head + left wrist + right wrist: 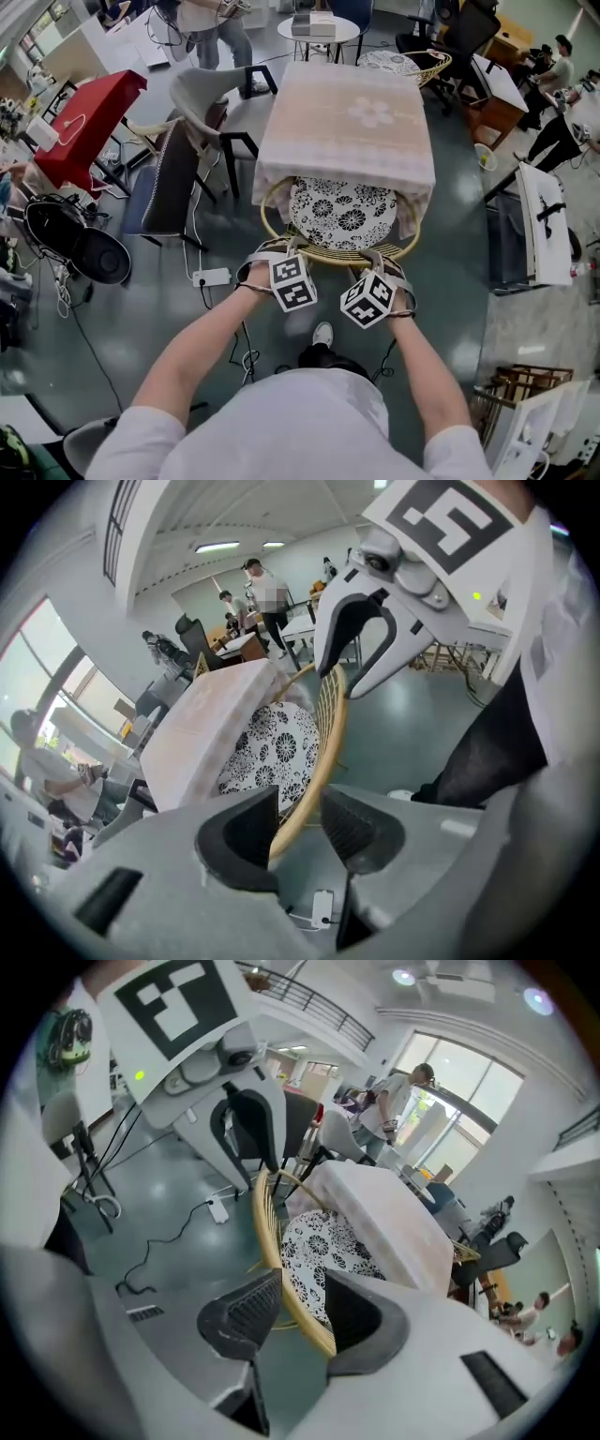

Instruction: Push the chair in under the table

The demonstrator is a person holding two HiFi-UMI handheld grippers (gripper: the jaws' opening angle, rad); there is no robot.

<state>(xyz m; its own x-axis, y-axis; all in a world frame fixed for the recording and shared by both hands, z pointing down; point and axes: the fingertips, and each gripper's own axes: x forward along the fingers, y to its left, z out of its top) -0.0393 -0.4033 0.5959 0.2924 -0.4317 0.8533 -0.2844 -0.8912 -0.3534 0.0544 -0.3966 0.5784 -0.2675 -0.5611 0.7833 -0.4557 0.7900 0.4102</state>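
Ahead of both grippers stands the cloth-covered table [345, 122], with the wicker chair [328, 253] tucked under it. The left gripper [298, 817] and the right gripper [300, 1314] have their jaws apart around the chair's back rim. The rim maybe just brushes a pad.

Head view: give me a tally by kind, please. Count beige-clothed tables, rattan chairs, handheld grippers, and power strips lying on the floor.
Beige-clothed table: 1
Rattan chairs: 2
Grippers: 2, the left gripper and the right gripper
Floor power strip: 1
Total: 6
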